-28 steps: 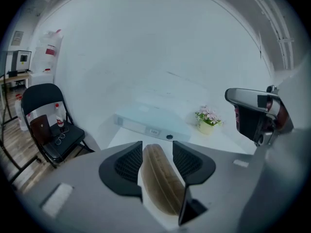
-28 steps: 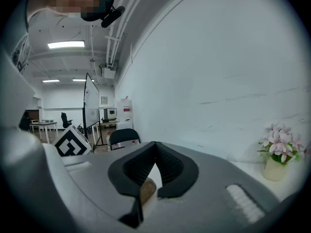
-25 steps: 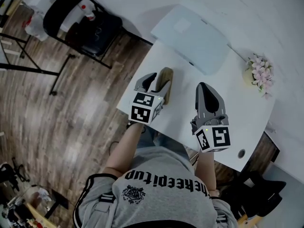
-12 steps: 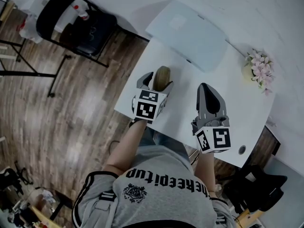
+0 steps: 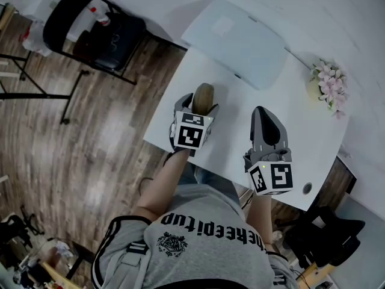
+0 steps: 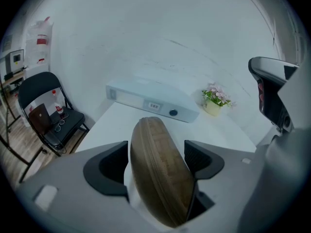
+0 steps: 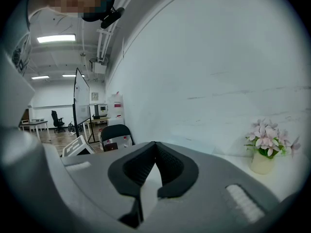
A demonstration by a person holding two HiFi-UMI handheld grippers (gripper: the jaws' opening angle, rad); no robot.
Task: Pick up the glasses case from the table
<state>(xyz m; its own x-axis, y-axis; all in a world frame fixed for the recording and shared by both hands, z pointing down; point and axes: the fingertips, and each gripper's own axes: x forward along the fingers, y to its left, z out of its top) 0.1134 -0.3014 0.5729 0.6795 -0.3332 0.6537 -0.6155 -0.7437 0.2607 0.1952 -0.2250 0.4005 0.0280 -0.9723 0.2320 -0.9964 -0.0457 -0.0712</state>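
Note:
The brown oval glasses case (image 5: 203, 94) stands on edge on the white table (image 5: 301, 138), near its left edge. My left gripper (image 5: 197, 106) has come down around it. In the left gripper view the case (image 6: 160, 174) fills the gap between the two dark pads, with a sliver of table showing at the left pad. Those jaws have just been opening, and the pads do not press on the case. My right gripper (image 5: 266, 117) hovers over the table to the right, apart from the case. Its jaws (image 7: 155, 144) meet at the tips, with nothing between them.
A white binder (image 5: 234, 41) lies at the table's far side. A small pot of pink flowers (image 5: 328, 90) stands at the far right corner. A black chair (image 5: 96, 29) with a bag is on the wooden floor to the left. The table's near edge runs close to the person's body.
The left gripper's jaws have spread and sunk over the case, which was beside its right finger before and now sits between the fingers. The right gripper has stayed put.

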